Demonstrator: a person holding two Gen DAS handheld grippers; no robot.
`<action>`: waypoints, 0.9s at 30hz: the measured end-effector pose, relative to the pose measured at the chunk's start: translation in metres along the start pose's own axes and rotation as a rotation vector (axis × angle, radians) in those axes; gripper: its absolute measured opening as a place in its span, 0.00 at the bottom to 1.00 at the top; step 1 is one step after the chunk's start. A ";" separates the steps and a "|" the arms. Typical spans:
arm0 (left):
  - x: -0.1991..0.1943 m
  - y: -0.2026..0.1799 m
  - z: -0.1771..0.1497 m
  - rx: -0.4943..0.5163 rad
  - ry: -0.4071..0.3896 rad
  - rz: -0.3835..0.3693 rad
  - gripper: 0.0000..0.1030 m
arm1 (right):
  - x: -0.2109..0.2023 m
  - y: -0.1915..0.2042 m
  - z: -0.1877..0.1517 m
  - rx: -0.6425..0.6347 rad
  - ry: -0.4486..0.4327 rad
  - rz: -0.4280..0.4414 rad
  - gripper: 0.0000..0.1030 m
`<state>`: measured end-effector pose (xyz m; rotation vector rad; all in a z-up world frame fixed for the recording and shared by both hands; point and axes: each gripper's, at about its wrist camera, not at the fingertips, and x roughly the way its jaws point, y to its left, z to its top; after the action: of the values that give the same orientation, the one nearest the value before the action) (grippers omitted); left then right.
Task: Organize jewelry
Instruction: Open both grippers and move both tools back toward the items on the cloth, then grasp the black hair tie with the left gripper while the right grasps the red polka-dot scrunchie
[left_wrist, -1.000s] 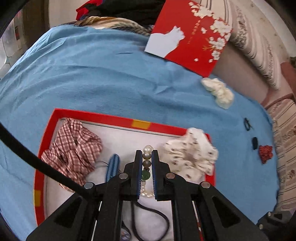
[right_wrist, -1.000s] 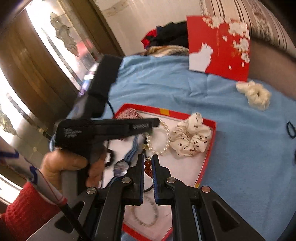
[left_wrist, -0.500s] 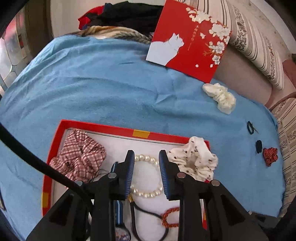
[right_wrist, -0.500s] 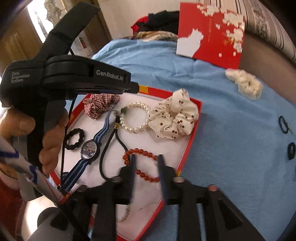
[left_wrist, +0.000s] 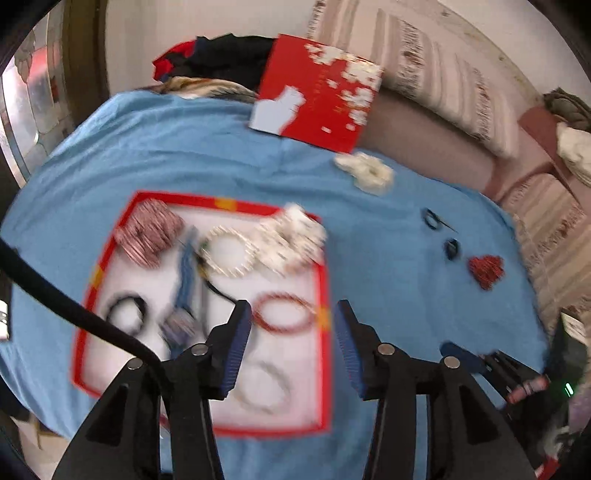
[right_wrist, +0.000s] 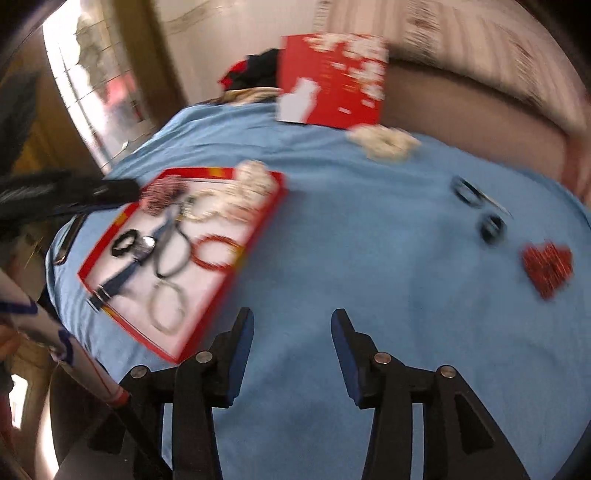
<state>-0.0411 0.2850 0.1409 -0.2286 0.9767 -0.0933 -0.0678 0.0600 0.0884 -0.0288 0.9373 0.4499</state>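
Note:
A red-rimmed tray (left_wrist: 323, 288) (right_wrist: 258, 229) on the blue cloth holds a pearl bracelet (left_wrist: 229, 253), a red bead bracelet (left_wrist: 282, 313) (right_wrist: 216, 252), a plaid scrunchie (left_wrist: 147, 232), a spotted white scrunchie (left_wrist: 291, 240), a watch (left_wrist: 183, 295), a black ring (left_wrist: 125, 314) and a pale bracelet (left_wrist: 264, 384). My left gripper (left_wrist: 291, 347) is open and empty above the tray's right rim. My right gripper (right_wrist: 291, 354) is open and empty over bare cloth, right of the tray. Both views are motion-blurred.
On the cloth right of the tray lie a cream scrunchie (left_wrist: 367, 171) (right_wrist: 384, 142), two small dark hair ties (right_wrist: 467, 192) (right_wrist: 491, 227) and a red heart piece (left_wrist: 485, 269) (right_wrist: 548, 267). A red box lid (left_wrist: 317, 92) leans at the back. A sofa lies behind.
Both grippers opened, leaving the pearl and red bead bracelets in the tray, then pulled back and up. The right gripper swung to the right, off the tray.

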 end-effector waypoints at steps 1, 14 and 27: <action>-0.003 -0.010 -0.009 -0.006 0.004 -0.022 0.47 | -0.005 -0.014 -0.009 0.029 0.004 -0.012 0.46; 0.017 -0.113 -0.096 0.016 0.060 -0.049 0.49 | -0.050 -0.146 -0.079 0.262 -0.002 -0.180 0.46; 0.051 -0.124 -0.123 0.025 0.125 -0.006 0.49 | -0.041 -0.221 -0.050 0.409 -0.068 -0.237 0.46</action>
<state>-0.1116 0.1372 0.0622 -0.2047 1.0990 -0.1270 -0.0421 -0.1661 0.0534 0.2431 0.9306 0.0347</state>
